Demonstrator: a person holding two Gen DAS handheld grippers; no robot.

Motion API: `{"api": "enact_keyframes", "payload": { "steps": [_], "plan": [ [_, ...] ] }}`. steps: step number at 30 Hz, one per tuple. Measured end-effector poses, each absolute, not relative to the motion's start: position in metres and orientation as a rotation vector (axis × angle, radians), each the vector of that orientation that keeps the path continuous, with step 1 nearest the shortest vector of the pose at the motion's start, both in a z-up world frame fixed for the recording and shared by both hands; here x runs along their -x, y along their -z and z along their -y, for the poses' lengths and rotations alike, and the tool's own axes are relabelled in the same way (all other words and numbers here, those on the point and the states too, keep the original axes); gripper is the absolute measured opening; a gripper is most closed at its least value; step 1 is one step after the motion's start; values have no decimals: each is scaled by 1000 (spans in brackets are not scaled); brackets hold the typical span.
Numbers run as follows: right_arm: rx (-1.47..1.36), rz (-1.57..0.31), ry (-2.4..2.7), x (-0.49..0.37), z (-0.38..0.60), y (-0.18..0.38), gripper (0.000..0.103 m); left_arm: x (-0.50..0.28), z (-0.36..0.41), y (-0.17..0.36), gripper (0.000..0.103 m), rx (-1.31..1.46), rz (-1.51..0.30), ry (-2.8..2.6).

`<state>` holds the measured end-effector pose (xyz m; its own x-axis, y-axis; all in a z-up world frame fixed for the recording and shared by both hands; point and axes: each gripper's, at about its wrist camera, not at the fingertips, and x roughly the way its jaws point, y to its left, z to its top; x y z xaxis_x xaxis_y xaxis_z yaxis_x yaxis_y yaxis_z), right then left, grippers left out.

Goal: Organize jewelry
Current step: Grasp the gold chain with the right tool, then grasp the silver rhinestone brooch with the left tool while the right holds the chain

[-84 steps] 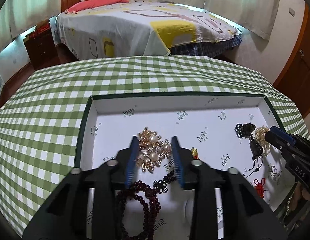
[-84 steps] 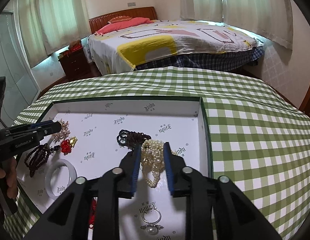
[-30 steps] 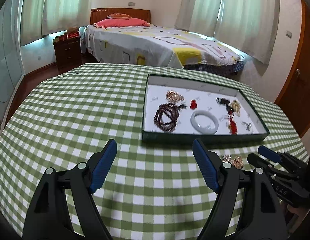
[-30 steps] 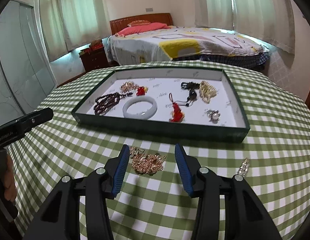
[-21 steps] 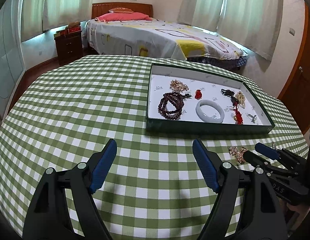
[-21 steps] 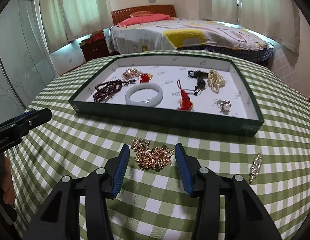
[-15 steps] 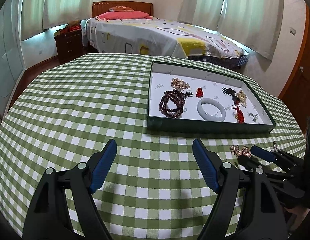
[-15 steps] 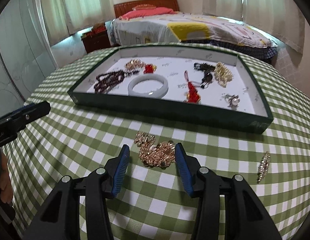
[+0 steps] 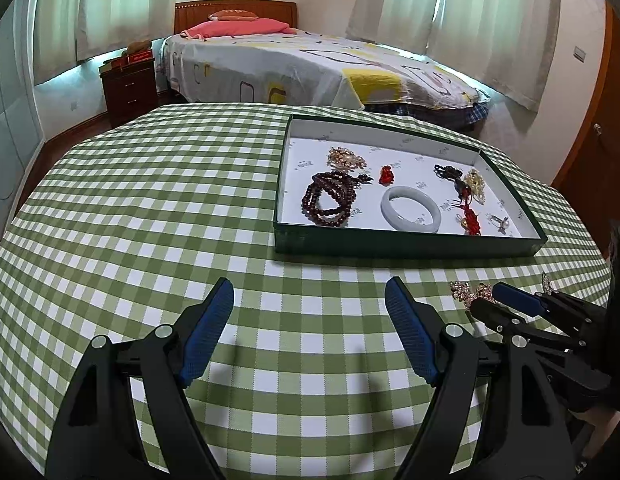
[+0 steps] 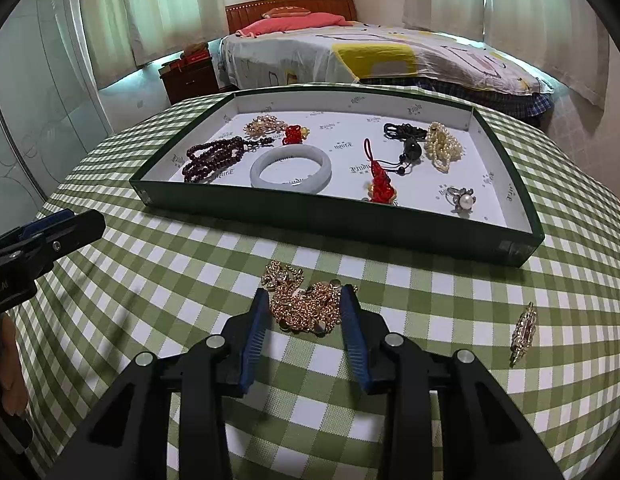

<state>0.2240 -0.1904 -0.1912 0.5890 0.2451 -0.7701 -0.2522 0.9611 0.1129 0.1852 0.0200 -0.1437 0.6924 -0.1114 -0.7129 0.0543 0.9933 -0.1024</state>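
From the left wrist camera, the left gripper [image 9: 310,320] hangs over the green-checked tabletop [image 9: 150,208] with its blue-padded fingers [image 9: 208,330] wide apart and nothing between them. Beyond it sits the dark green tray [image 9: 405,244] with a white lining, holding a dark red bead strand [image 9: 329,200], a pale jade bangle [image 9: 411,214], a small red charm [image 9: 386,175], a gold cluster [image 9: 345,158], a red tassel knot [image 9: 469,220], a cream pearl strand [image 9: 475,184] and a pearl ring [image 9: 499,222]. At the right edge the right gripper [image 9: 485,298] reaches down to a gold chain necklace [image 9: 465,290] lying on the cloth in front of the tray. From the right wrist camera, the right gripper [image 10: 306,316] straddles that gold chain necklace [image 10: 306,306] on the tabletop [image 10: 429,292], just short of the tray [image 10: 341,216]; its fingers [image 10: 254,332] are closing, with the heap between them, the right pad touching the chain's edge and the left pad just beside it, so no firm clamp shows yet. A slim gold brooch [image 10: 523,330] lies apart to the right on the cloth. The left gripper [image 10: 50,232] shows at the left edge, and a hand [image 10: 10,364] below it.
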Motion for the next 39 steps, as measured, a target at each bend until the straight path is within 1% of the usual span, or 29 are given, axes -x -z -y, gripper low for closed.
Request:
{"api": "enact_keyframes", "payload": {
  "steps": [3,8,10,12,15,25,39],
  "plan": [
    [17,-895,-288,-224,190,191,36,-185,-18,145,76,66,-801,92],
    [24,-900,-293,-224,187,192,30,-185,-17,146,76,67,-804,95],
    [32,-902,-298,-224,186,192,21,-185,-17,147,76,69,-808,97],
    [35,-902,-311,-223,184,192,15,-186,-16,148,76,68,-811,98],
    [49,-897,-324,-222,181,191,11,-185,-14,149,76,66,-814,101],
    [49,-822,-324,-208,189,168,11,-185,3,152,76,56,-825,129],
    [17,-793,-207,-172,243,147,11,-179,56,153,76,32,-844,242]
  ]
}}
